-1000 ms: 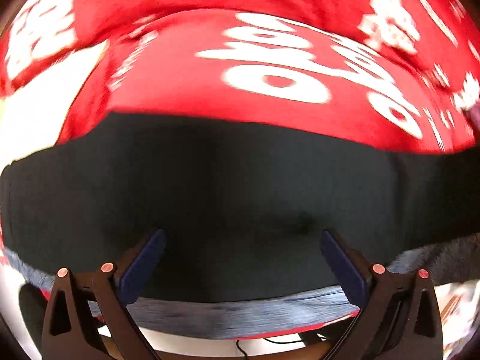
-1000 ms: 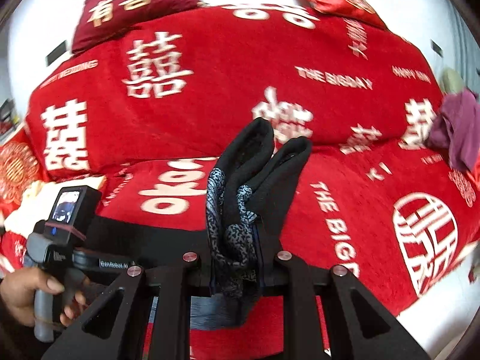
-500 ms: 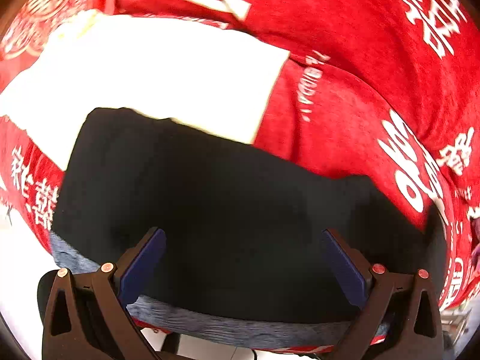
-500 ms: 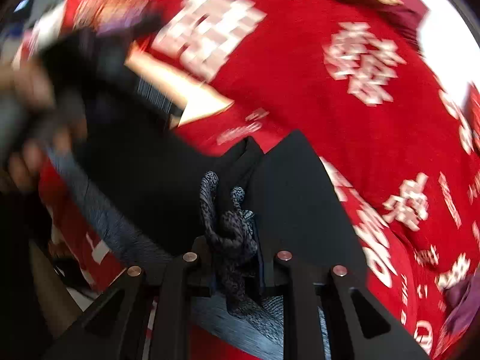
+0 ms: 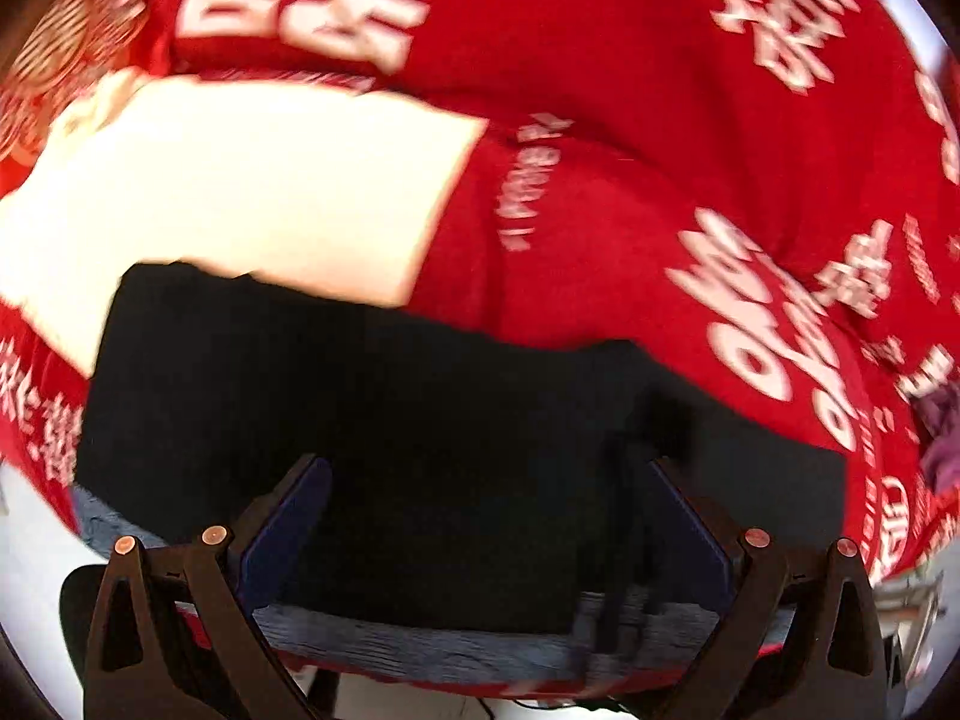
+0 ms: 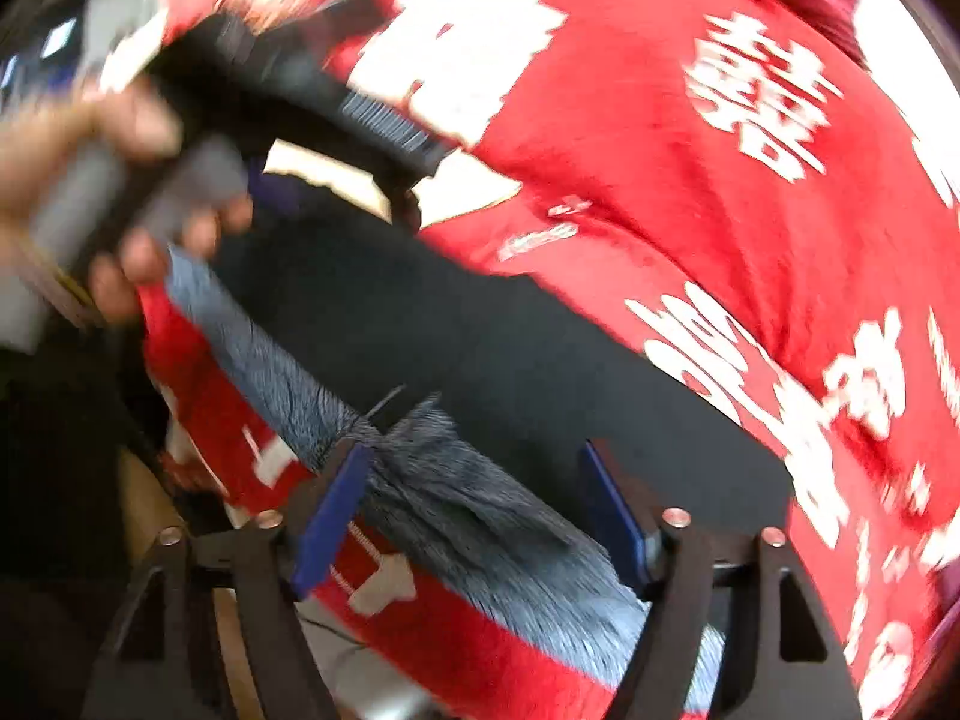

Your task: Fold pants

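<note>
The black pants [image 5: 420, 420] lie spread flat on the red blanket [image 5: 600, 120], their grey fuzzy inner edge [image 5: 450, 648] facing me. My left gripper [image 5: 486, 474] hovers just above them, open and empty. In the right wrist view the pants [image 6: 510, 348] stretch away from my right gripper [image 6: 474, 480], whose jaws are opening. The grey edge [image 6: 480, 516] lies between its blue pads [image 6: 330, 516], and they do not press on it. A hand [image 6: 90, 192] at the upper left of that view holds the blurred left gripper [image 6: 270, 78].
A cream cloth patch [image 5: 240, 192] lies on the blanket just beyond the pants. A purple garment [image 5: 942, 438] sits at the far right. The blanket's front edge drops off beneath the pants' grey edge, with floor [image 5: 36, 540] below.
My right gripper carried the bunched pants down and to the left, then let go; the fabric now lies flat. The left gripper swung left over the pants and stayed open.
</note>
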Action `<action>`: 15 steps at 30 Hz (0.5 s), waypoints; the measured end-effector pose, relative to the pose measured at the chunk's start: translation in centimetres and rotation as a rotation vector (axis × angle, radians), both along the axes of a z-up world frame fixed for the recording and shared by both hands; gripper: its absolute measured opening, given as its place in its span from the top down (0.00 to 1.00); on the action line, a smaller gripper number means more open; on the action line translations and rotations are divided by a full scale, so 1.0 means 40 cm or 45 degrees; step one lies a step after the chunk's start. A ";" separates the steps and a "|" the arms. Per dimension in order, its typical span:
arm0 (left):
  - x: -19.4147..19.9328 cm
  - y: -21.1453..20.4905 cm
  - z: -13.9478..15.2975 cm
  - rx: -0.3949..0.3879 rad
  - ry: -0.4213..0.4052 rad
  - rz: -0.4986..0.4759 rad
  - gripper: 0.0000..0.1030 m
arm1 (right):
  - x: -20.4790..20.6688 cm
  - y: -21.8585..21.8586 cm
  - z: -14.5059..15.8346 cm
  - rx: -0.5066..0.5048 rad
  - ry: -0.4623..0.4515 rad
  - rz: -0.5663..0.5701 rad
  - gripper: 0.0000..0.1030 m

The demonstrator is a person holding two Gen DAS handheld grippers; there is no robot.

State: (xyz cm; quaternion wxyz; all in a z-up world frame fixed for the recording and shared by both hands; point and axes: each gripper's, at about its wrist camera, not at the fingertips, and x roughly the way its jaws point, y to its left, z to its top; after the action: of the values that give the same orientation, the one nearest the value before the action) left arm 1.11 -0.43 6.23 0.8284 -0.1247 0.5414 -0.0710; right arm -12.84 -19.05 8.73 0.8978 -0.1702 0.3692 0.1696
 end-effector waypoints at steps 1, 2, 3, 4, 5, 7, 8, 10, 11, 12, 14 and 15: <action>-0.004 -0.034 0.011 -0.021 -0.007 -0.046 0.00 | -0.014 -0.058 0.019 0.090 -0.014 -0.065 0.22; -0.009 -0.074 0.018 -0.041 -0.008 -0.109 0.00 | -0.016 -0.095 0.023 0.143 -0.015 -0.111 0.22; -0.017 -0.123 0.021 -0.061 -0.009 -0.187 0.00 | -0.014 -0.151 0.017 0.213 0.009 -0.179 0.21; -0.026 -0.166 0.020 -0.071 -0.010 -0.249 0.00 | -0.004 -0.202 -0.002 0.263 0.065 -0.244 0.21; -0.038 -0.220 0.013 -0.070 -0.006 -0.317 0.00 | 0.014 -0.266 -0.046 0.314 0.177 -0.351 0.21; -0.050 -0.297 -0.018 -0.066 0.016 -0.418 0.00 | 0.030 -0.358 -0.126 0.464 0.373 -0.459 0.21; -0.048 -0.326 -0.050 -0.038 0.045 -0.445 0.00 | 0.026 -0.405 -0.157 0.581 0.424 -0.495 0.21; -0.044 -0.350 -0.127 0.067 0.146 -0.436 0.00 | 0.006 -0.430 -0.147 0.660 0.405 -0.472 0.21; -0.042 -0.359 -0.155 0.107 0.157 -0.440 0.00 | 0.004 -0.430 -0.136 0.647 0.405 -0.468 0.21; -0.050 -0.371 -0.153 0.166 0.085 -0.462 0.00 | -0.001 -0.429 -0.122 0.637 0.386 -0.460 0.21; -0.058 -0.382 -0.145 0.212 0.073 -0.488 0.00 | -0.002 -0.429 -0.087 0.611 0.316 -0.450 0.21; -0.055 -0.373 -0.136 0.193 0.083 -0.466 0.00 | -0.002 -0.433 -0.066 0.594 0.271 -0.443 0.21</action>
State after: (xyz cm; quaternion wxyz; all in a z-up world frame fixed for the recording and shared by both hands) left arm -1.09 -15.37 0.78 0.7907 0.0362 0.5854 -0.1753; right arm -12.94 -36.38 6.08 0.8844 0.1251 0.4358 0.1104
